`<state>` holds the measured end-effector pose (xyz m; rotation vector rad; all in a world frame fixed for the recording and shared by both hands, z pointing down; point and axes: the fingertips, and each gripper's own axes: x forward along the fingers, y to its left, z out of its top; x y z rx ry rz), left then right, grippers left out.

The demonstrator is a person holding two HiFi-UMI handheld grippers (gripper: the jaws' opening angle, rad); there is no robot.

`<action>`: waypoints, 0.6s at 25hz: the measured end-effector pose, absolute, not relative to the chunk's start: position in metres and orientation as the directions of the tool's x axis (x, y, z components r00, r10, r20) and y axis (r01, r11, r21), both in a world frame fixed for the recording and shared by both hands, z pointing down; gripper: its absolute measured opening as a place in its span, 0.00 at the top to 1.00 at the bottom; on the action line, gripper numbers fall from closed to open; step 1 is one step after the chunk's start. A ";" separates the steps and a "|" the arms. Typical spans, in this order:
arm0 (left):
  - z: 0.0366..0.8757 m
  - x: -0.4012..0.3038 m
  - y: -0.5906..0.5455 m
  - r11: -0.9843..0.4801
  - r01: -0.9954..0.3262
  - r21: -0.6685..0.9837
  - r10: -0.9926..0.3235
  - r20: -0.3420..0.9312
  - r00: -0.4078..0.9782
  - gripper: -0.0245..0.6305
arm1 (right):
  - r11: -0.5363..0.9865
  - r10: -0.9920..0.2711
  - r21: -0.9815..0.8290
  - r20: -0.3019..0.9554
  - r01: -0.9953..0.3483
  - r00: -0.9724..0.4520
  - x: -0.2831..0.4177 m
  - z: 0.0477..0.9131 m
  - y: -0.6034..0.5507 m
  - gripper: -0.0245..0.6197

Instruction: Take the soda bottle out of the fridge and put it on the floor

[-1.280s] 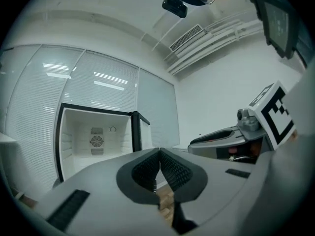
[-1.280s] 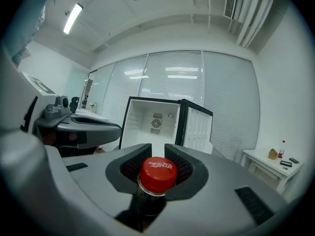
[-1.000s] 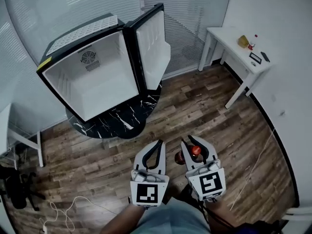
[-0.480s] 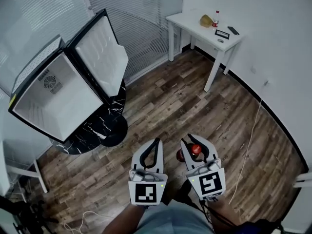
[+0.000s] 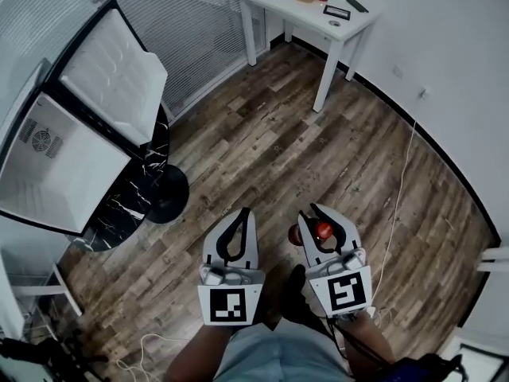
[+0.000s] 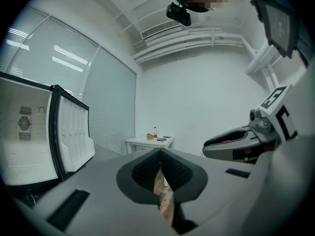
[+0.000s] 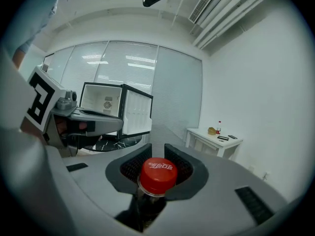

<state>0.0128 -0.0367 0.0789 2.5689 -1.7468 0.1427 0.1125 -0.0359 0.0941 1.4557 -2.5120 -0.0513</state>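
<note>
The wooden floor (image 5: 302, 150) fills most of the room. At the left stands the fridge (image 5: 48, 165), its door (image 5: 111, 78) open, well apart from both grippers. The right gripper (image 5: 316, 213) pinches the soda bottle (image 7: 157, 175) just under its red cap, above the floor. The left gripper (image 5: 244, 213) is pressed together, empty.

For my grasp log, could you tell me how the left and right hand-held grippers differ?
The left hand-held gripper holds nothing; the right hand-held gripper grips the red-capped soda bottle. Left jaws meet at the tips; right jaws stand apart around the bottle. Both sit side by side above the wooden floor.
</note>
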 end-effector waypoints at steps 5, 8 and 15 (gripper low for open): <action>0.106 0.022 -0.046 -0.377 -0.926 -0.020 -0.920 0.126 0.372 0.94 | 0.476 -0.869 0.117 0.219 -0.872 -0.444 0.131 0.123 -0.037 0.82; 0.124 0.028 -0.051 -0.381 -0.924 -0.003 -0.915 0.145 0.377 0.94 | 0.460 -0.873 0.104 0.235 -0.882 -0.428 0.139 0.143 -0.041 0.82; 0.173 0.041 -0.055 -0.413 -0.911 0.002 -0.889 0.218 0.403 0.94 | 0.441 -0.868 0.064 0.282 -0.895 -0.408 0.149 0.196 -0.046 0.82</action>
